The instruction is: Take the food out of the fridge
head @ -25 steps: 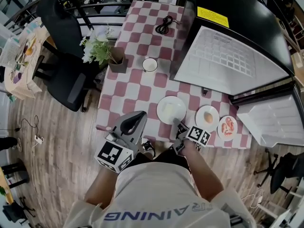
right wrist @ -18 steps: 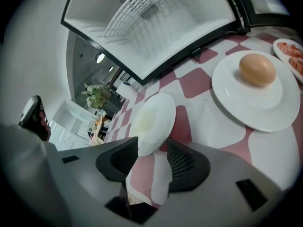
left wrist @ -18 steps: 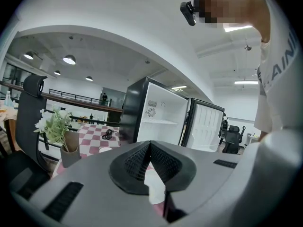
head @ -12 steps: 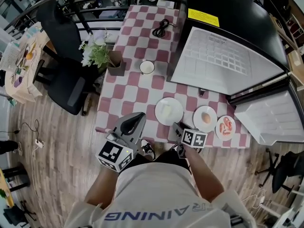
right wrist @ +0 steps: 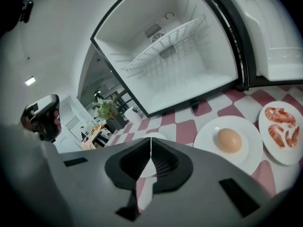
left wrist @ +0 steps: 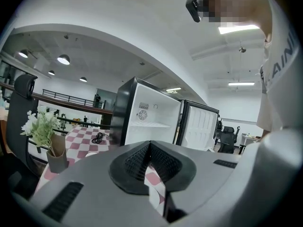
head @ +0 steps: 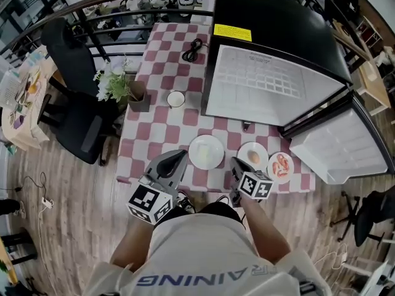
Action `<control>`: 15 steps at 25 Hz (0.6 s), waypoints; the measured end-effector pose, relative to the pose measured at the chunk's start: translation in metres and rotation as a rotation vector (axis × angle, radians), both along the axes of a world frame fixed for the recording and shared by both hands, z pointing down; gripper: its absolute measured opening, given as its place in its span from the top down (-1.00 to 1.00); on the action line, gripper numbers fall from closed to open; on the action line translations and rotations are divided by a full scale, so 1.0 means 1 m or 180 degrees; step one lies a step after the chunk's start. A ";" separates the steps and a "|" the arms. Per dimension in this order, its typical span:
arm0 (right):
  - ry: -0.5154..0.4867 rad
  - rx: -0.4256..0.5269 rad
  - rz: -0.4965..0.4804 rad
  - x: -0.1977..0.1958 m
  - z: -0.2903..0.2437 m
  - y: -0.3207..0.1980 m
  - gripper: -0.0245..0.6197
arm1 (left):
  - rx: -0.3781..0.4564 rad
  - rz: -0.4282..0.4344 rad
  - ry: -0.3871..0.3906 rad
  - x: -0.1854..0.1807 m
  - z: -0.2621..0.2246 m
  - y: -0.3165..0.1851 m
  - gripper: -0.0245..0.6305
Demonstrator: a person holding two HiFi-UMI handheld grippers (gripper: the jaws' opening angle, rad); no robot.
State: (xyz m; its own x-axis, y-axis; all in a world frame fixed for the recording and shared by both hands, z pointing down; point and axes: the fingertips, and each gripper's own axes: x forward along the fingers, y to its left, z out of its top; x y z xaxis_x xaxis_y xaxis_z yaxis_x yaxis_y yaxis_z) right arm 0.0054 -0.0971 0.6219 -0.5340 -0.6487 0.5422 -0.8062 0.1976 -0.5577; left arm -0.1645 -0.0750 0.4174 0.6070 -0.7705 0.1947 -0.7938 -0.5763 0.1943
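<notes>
Held right tool [head: 236, 163], jaws just closed on nothing, and left tool [head: 181, 155], likewise shut empty, over the worktop [head: 162, 121]; probably needed a high retreat clear of the egg plate [head: 243, 153].

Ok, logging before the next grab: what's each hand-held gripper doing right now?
Left hand-held gripper: closed, empty.
Right hand-held gripper: just closed, empty.
</notes>
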 end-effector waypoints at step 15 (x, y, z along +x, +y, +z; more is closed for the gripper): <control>0.0235 0.1516 -0.0120 0.050 -0.187 -0.017 0.86 | 0.0461 0.0375 0.0153 0.080 -0.063 -0.021 0.91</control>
State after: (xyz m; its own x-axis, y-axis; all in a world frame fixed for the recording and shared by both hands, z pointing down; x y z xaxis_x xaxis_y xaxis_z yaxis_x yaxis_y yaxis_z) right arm 0.0552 -0.1137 0.4351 -0.5331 -0.8151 0.2269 -0.8277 0.4468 -0.3396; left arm -0.0845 -0.0964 0.3546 0.7006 -0.7114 0.0554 -0.7110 -0.6894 0.1386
